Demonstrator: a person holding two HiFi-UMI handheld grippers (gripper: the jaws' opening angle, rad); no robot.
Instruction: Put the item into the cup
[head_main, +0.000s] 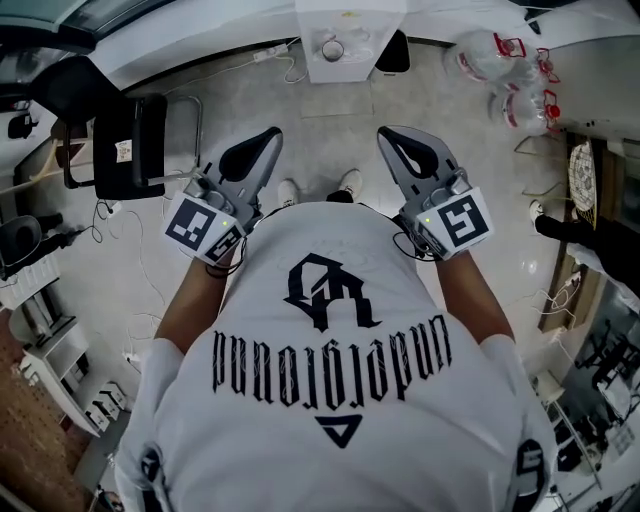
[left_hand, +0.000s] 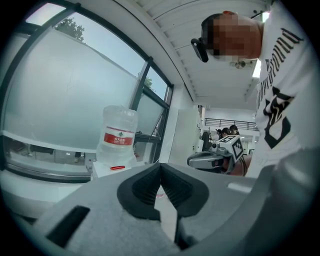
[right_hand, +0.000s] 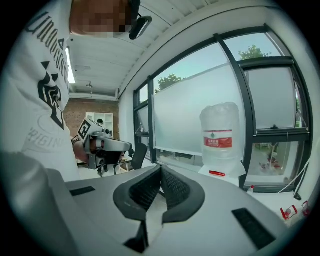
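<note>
A person in a white printed T-shirt (head_main: 330, 400) stands on a pale floor (head_main: 330, 110), facing a large water jug (right_hand: 220, 132) by the window. The left gripper (head_main: 262, 140) and right gripper (head_main: 393, 137) are held at chest height, both clenched on nothing. Where the item and cup lie cannot be told.
</note>
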